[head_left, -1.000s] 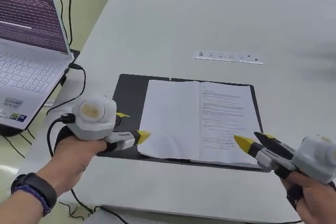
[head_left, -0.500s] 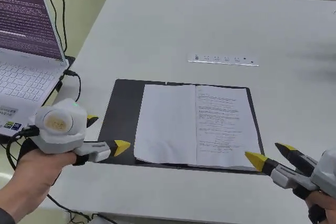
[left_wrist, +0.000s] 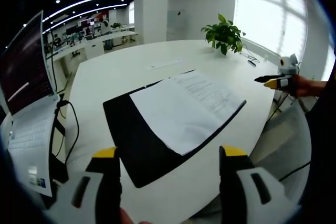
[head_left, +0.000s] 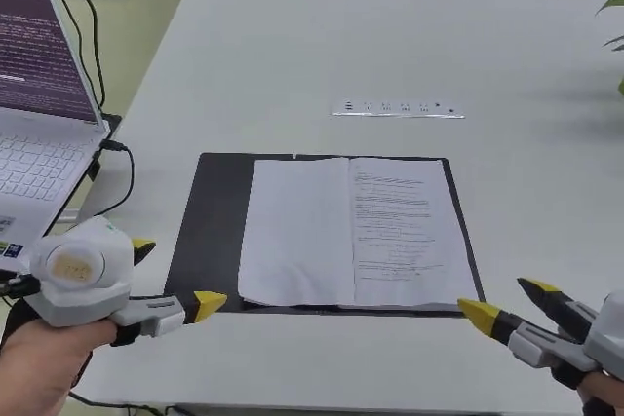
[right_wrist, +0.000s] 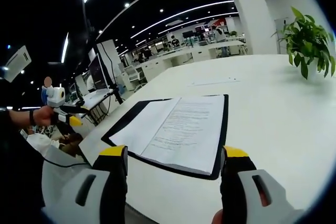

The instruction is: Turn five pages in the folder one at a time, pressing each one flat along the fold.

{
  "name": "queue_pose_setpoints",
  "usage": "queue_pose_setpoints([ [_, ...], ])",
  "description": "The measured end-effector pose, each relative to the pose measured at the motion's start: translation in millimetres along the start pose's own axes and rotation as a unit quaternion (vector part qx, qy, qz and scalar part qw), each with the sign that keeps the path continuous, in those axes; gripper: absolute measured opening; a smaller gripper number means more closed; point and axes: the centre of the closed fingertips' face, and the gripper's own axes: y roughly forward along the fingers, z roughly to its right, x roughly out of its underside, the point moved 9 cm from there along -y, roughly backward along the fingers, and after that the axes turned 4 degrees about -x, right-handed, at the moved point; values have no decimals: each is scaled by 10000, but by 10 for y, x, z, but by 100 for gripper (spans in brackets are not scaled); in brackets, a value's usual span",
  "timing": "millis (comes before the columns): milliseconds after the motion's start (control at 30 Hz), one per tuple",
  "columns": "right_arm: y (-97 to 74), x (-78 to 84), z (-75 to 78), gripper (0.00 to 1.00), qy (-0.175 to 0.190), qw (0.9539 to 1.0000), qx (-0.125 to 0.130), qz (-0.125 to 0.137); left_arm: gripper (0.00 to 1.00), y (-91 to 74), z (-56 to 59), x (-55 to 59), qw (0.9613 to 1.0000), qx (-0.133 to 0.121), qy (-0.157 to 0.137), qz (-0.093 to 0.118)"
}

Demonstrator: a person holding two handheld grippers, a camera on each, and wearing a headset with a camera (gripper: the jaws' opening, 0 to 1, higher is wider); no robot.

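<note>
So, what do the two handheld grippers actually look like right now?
They match. The left gripper and the right gripper both have pale grey-white plastic bodies, with darker tongs that end in bright yellow wedge-shaped tips. In the two gripper views, each grey tong has a dark oblong slot below its yellow cap. No sleeve shows at either hand.

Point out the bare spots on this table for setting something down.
Widest: the table beyond the socket strip. Also free: right of the folder, toward the plant. Crowded on the left, by the laptop and its cable.
</note>
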Motion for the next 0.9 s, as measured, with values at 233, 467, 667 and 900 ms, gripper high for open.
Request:
queue_pose_setpoints([
  [233, -51, 20, 58, 71, 43, 10000, 5, 28, 77, 163, 146, -131, 9999, 149, 81, 26],
  [467, -74, 41, 107, 71, 108, 9999, 10, 41, 76, 393, 339, -291, 9990, 381, 225, 31],
  [667, -91, 87, 116, 70, 152, 9999, -8, -6, 73, 652, 556, -444, 9969, 692, 357, 116],
  [900, -121, 128, 144, 71, 188, 9998, -79, -58, 70, 860, 796, -499, 9939, 1017, 433, 50],
])
